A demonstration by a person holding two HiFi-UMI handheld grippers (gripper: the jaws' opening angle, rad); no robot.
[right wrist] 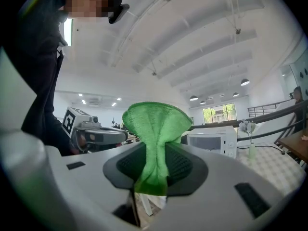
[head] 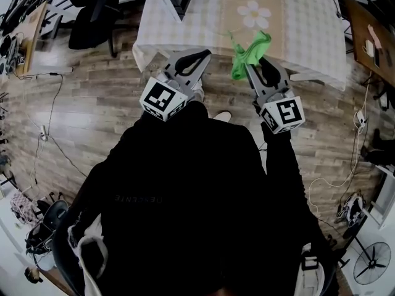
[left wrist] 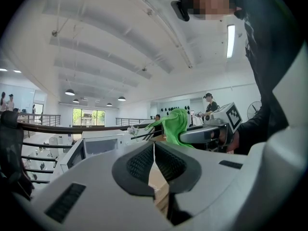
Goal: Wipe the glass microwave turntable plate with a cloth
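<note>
Your right claw [right wrist: 161, 163] is clamped on the green cloth [right wrist: 156, 124]. The fabric is pinched at its waist between the two ribbed pads. A wide fan of it stands up above them and a short tail hangs out below. In the head view the cloth sticks out past the tip of that claw, over the near edge of the counter [head: 308, 23] with its chequered covering.

Your left claw [left wrist: 154, 150] is closed with nothing in it. Its pads meet along a thin line, and only a small gap shows lower down, with the wooden floor [head: 92, 103] visible through it. You hold this claw beside the right one, at about the same height and apart from it. Both point forward and slightly upward toward the counter. The cloth therefore sits off to the right of the left claw and does not touch it.

A white microwave [right wrist: 211, 141] stands on the counter ahead, with its door facing you. A small vase of flowers [right wrist: 250, 146] stands just to its right in the right gripper view. I cannot make out the glass turntable plate in any of the three views.
</note>
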